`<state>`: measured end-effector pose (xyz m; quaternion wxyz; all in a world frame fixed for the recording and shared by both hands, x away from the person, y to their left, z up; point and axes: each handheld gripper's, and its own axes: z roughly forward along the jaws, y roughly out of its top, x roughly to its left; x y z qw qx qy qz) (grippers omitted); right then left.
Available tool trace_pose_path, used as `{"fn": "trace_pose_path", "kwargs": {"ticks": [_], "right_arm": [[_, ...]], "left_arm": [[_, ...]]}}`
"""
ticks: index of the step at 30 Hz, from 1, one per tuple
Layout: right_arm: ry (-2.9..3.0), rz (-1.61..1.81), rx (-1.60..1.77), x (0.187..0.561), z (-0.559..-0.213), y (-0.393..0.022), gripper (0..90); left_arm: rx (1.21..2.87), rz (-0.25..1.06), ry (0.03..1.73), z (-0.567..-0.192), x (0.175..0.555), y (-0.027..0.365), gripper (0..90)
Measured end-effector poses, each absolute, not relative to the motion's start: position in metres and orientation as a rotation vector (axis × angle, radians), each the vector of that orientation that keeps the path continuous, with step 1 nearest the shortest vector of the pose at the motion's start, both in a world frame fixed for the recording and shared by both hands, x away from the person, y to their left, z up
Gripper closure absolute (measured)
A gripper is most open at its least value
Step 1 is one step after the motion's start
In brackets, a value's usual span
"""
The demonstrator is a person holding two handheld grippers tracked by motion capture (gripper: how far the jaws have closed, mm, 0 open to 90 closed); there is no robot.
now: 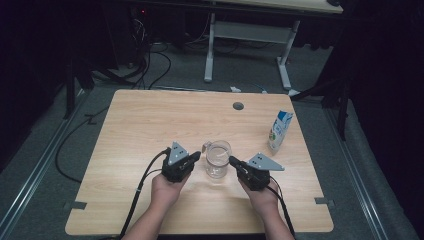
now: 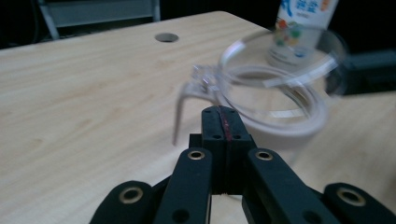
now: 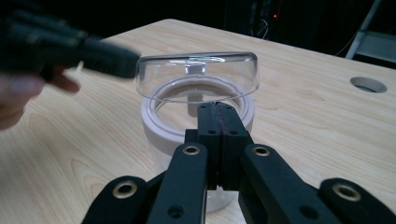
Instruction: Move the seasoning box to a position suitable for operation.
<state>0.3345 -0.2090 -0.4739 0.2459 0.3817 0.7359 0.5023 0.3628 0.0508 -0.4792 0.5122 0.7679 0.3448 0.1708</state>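
Tight in the middle, loads of room everywhere else

The glass mug (image 1: pixel 218 159) sits dead centre near the front of the table (image 1: pixel 130 130), boxed in by the left gripper (image 1: pixel 196 156) and right gripper (image 1: pixel 232 160), both with jaws closed, tips just beside its walls, so no passing between them. Its handle sticks out toward the back-left. The milk carton (image 1: pixel 280 131) stands upright near the right edge, well apart. The left half and the back around the round hole (image 1: pixel 238 106) are bare wood.
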Motion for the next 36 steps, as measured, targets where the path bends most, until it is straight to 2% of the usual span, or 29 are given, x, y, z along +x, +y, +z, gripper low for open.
{"fn": "trace_pose_path", "kwargs": {"ticks": [15, 36], "right_arm": [[1.972, 1.351, 1.038, 0.333, -0.462, -0.204, 89.7], [1.999, 1.358, 1.089, 0.342, -0.474, -0.204, 89.7]], "left_arm": [[1.802, 0.335, 0.757, -0.482, 0.354, 0.032, 89.9], [1.753, 0.345, 0.767, -0.475, 0.359, 0.027, 89.9]]}}
